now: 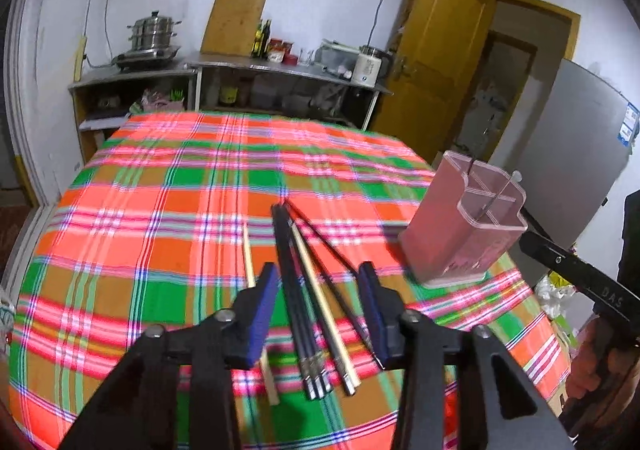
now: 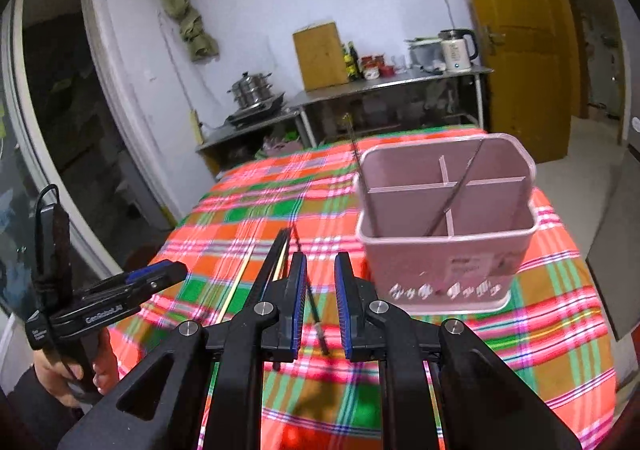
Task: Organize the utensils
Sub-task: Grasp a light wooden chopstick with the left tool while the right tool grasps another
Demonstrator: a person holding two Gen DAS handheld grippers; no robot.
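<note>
Several chopsticks (image 1: 308, 302), black and pale wooden, lie in a loose bunch on the plaid tablecloth (image 1: 160, 209). One pale chopstick (image 1: 249, 262) lies apart to their left. My left gripper (image 1: 318, 286) is open, hovering over the bunch, with nothing between its fingers. A pink divided utensil holder (image 1: 464, 226) stands to the right and holds two black chopsticks (image 2: 452, 197). My right gripper (image 2: 320, 290) is open and empty, just left of the holder (image 2: 444, 250), above a black chopstick (image 2: 314, 306) on the cloth. The left gripper also shows in the right wrist view (image 2: 160, 274).
A steel counter (image 1: 280, 67) with a pot, bottles and a kettle stands behind the table. A wooden door (image 1: 440, 49) is open at the back right. A grey fridge (image 1: 572, 153) stands close to the table's right side.
</note>
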